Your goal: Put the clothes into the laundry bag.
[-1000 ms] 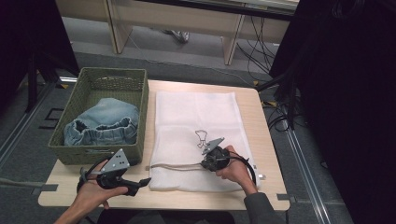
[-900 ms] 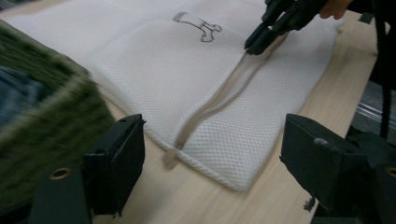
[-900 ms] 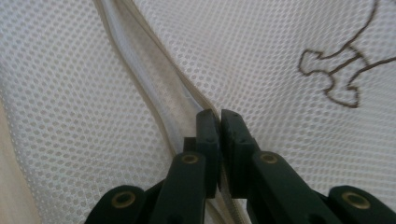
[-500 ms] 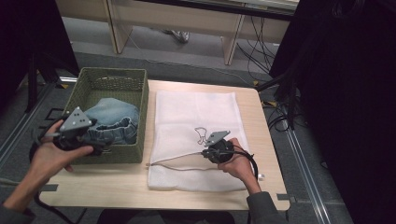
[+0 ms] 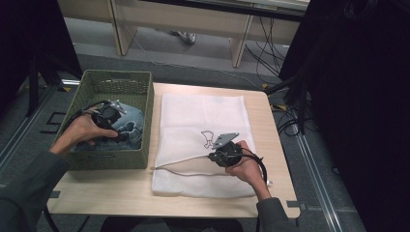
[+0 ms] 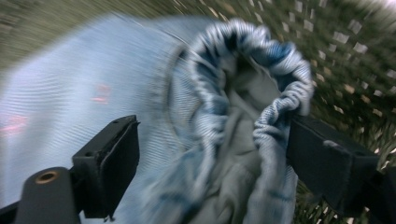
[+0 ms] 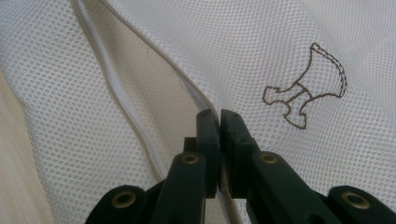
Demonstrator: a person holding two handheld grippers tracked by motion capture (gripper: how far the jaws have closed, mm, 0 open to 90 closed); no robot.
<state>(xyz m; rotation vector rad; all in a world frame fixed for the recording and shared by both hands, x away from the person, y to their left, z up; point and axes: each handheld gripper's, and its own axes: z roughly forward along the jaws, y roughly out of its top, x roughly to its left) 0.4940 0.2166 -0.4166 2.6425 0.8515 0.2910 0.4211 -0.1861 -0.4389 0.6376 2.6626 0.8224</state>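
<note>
Right gripper fingers: 2 black jaws pressed together at lower centre of the right gripper view, pinching the upper edge of the white mesh bag at its zip opening.
Left gripper fingers: jaws spread wide at lower left and lower right of the left gripper view, having just been opening; the gathered waistband of the denim garment lies between them, and the right jaw appears to touch it, though blur leaves contact uncertain.
Right gripper: lower centre of the high view, held in the person's right hand at the bag's near edge, lifting the top layer so the opening gapes.
Left gripper: left of the high view, held over the basket interior, above the garment.
Mesh bag: flat on the wooden table, centre of frame, just right of the basket; a brown stitched outline figure marks its top face.
Denim garment: bunched inside the green woven basket, left of frame.
Basket: touching the bag's left edge.
</note>
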